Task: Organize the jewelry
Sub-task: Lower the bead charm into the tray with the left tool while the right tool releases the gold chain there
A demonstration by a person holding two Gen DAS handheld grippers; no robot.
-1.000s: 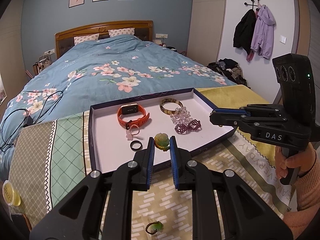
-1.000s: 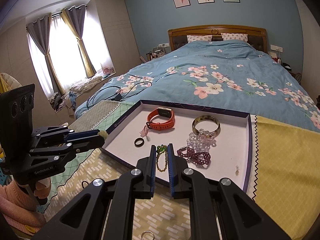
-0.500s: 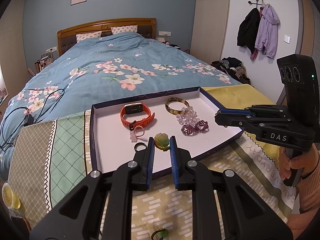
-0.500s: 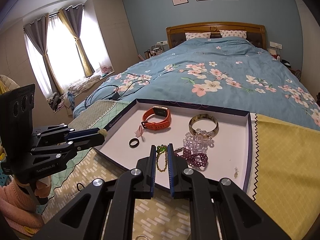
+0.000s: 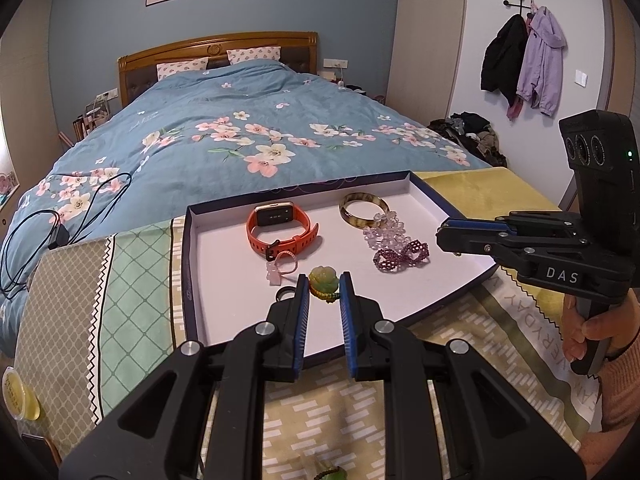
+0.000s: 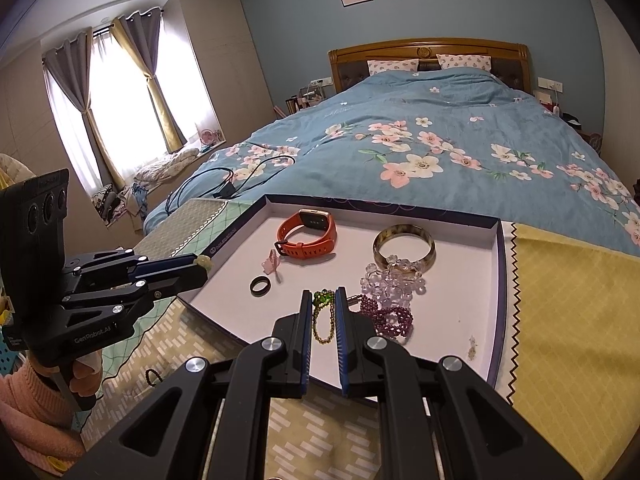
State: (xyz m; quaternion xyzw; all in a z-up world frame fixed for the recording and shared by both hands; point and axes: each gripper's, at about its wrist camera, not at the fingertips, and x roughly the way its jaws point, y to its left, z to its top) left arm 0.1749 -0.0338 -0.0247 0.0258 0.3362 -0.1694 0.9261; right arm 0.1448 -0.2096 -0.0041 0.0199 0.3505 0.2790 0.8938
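We hold a pale green carved flower pendant on its beaded green cord (image 5: 324,283) pinched between the fingers of the left gripper (image 5: 325,286), above the near left part of the shallow navy-rimmed tray with a white floor (image 5: 188,264). Seen from the right wrist, the pendant shows only as a small pale bead at the tip of that gripper. The right gripper (image 6: 323,300) reaches over the tray's near edge with its fingers close together; a green bead necklace (image 6: 323,316) lies between them, and whether they pinch it or merely frame it we cannot tell.

In the tray, an orange-strapped smartwatch (image 5: 280,230) lies toward the back, a small pink bear charm on a ring (image 5: 277,270) just in front of it, and a plain black ring (image 6: 260,285) nearer the front. To the right sit a mottled brown-and-yellow bangle (image 5: 363,210), a clear crystal bead bracelet (image 5: 386,232) touching it, and a dark purple bead bracelet (image 5: 402,257) just before that.

The tray rests on the worktop, covered by a green, beige and yellow patterned cloth (image 5: 132,280). Beyond it lies a bed with a blue floral duvet (image 5: 248,136).
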